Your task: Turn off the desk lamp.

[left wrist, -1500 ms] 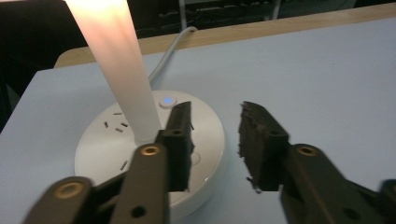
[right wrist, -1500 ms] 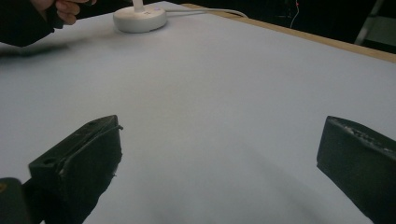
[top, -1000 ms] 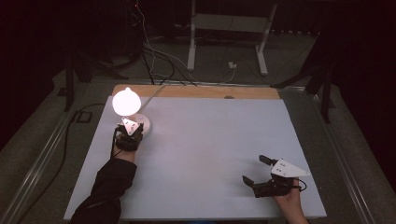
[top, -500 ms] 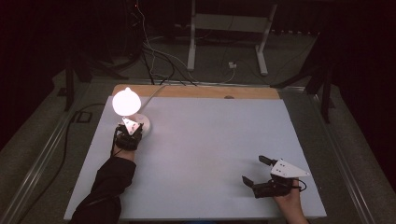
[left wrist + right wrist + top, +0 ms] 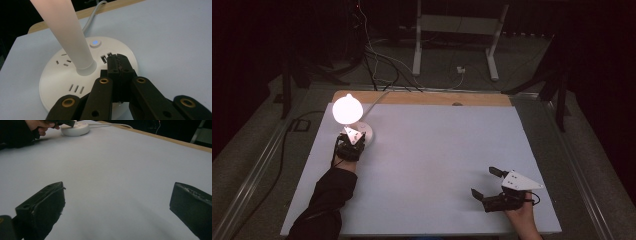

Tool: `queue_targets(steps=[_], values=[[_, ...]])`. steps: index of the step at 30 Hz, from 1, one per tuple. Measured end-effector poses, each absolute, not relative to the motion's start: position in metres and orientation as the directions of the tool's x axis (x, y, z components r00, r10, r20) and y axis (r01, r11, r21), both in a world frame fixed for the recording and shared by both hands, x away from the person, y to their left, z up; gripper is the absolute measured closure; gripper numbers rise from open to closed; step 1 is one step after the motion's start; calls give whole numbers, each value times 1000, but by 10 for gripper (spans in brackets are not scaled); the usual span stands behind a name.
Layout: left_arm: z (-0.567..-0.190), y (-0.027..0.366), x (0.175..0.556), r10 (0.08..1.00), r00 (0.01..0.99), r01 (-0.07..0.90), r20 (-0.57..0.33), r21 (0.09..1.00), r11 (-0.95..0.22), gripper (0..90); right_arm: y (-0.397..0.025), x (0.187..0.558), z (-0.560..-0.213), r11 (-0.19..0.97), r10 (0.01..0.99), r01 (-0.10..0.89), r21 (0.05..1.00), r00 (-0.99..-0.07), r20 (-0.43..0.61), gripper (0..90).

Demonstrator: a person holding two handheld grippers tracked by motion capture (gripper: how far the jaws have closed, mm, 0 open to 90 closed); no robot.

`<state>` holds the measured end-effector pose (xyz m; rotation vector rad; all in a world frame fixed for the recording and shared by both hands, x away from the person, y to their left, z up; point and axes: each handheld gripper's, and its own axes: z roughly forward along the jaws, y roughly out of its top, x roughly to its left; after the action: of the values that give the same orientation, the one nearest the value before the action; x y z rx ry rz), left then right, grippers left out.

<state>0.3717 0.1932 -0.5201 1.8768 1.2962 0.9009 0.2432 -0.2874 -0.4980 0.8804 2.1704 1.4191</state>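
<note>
A: We get a dim room w/ one strong source, the lamp head (image 5: 347,109), blown out to pure white in the high view; surroundings go near black.

B: Agreed. We see the tabletop (image 5: 432,165) evenly lit, pale, soft. In the left claw view the lamp stem (image 5: 65,32) glows warm pink; in the right claw view its near jaws look blurred, w/ faint shadow beneath.

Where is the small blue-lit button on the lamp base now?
In the left gripper view, the button sits on the round white lamp base, right of the stem, beyond the shut left gripper.
</note>
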Motion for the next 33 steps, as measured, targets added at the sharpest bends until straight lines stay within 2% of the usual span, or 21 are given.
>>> queue_targets(steps=[6, 12, 18, 33], values=[[-520, 194, 373, 951, 269, 493, 153, 826, -273, 900, -287, 243, -498, 284, 693, 289, 914, -721, 13, 0], [-519, 190, 373, 940, 272, 473, 205, 822, -316, 900, -287, 244, -498, 286, 692, 291, 913, -722, 13, 0], [-505, 195, 369, 948, 270, 441, 170, 853, -278, 900, -288, 244, -499, 281, 694, 292, 914, -720, 17, 0], [-512, 198, 371, 946, 277, 465, 168, 838, -285, 900, -287, 243, -498, 285, 692, 291, 913, -722, 14, 0]])
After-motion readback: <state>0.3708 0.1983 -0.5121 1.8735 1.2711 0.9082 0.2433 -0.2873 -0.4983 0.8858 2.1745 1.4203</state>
